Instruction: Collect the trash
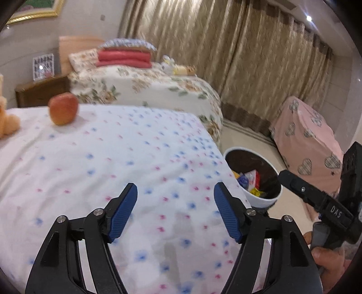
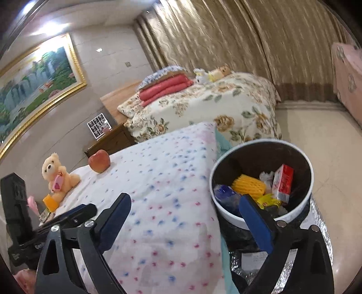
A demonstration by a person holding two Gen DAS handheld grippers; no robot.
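Right wrist view: right gripper [image 2: 185,217] spread wide, empty, beside trash bin [image 2: 301,147] parked at bed [image 2: 158,176] edge for easy drops. Wrappers, red carton [image 2: 282,182] already inside. Left gripper [image 1: 175,211] also agape, nothing held.

Warm, even indoor light fills both views; a ceiling lamp [image 1: 308,18] glares white, and another glares off the painting [image 2: 34,74]. Motion blur smears the curtains [image 2: 237,40] and the near bed [image 1: 101,158]. Fisheye bending (strongest at the dark, vignetted rims) curves every edge.
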